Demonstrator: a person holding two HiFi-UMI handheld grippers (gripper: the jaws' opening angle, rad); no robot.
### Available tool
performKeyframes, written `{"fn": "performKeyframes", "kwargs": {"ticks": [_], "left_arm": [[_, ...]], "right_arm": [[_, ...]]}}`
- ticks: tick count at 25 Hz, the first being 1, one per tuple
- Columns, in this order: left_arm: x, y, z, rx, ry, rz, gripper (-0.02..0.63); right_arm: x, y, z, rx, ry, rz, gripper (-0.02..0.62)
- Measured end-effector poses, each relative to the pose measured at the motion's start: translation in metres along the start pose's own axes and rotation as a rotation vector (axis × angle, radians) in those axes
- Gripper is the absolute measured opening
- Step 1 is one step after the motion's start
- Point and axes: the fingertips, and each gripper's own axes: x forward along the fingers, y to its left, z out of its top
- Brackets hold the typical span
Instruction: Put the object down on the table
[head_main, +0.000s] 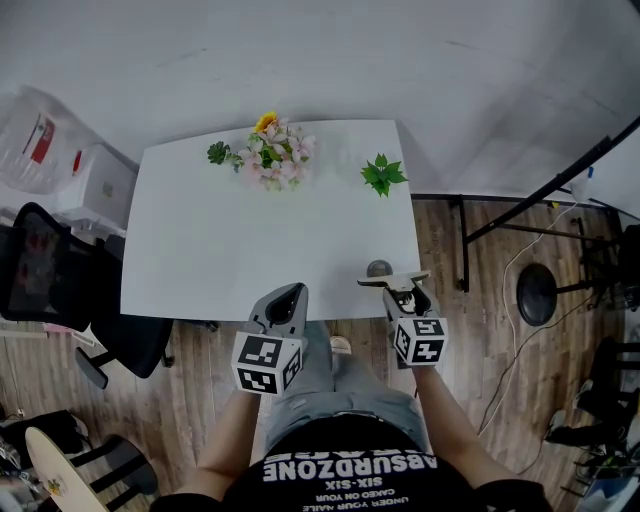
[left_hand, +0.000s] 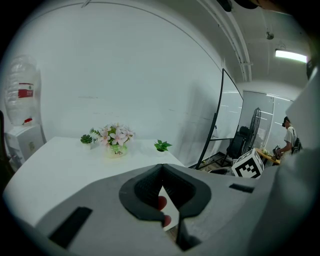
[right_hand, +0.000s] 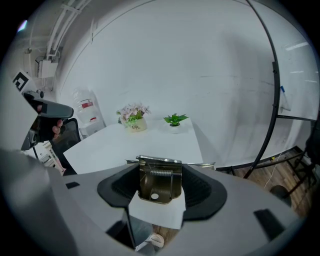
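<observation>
Right gripper (head_main: 394, 284) — jaws wide, clamped on a brass-coloured spring clip (right_hand: 160, 183) at the table's (head_main: 250, 240) near right corner. Left gripper (head_main: 284, 302) — jaws together, empty, at the near edge.

Right gripper (head_main: 397, 288) is covering most of the metal clip (head_main: 391, 277) from above, and the flower pot (left_hand: 116, 151) lettering is coming through too small (just a smudge).

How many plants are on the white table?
3. The pink flower bunch stands at the far edge of the table, a small dark green plant just left of it, a leafy green plant farther right. None seems hidden.
</observation>
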Motion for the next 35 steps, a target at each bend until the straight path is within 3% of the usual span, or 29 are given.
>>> {"fn": "performKeyframes", "kwargs": {"ticks": [35], "left_arm": [[0.025, 0.019, 0.011, -0.003, 0.02, -0.01, 0.005]], "right_arm": [[0.034, -0.011, -0.02, 0.01, 0.09, -0.013, 0.258]]}}
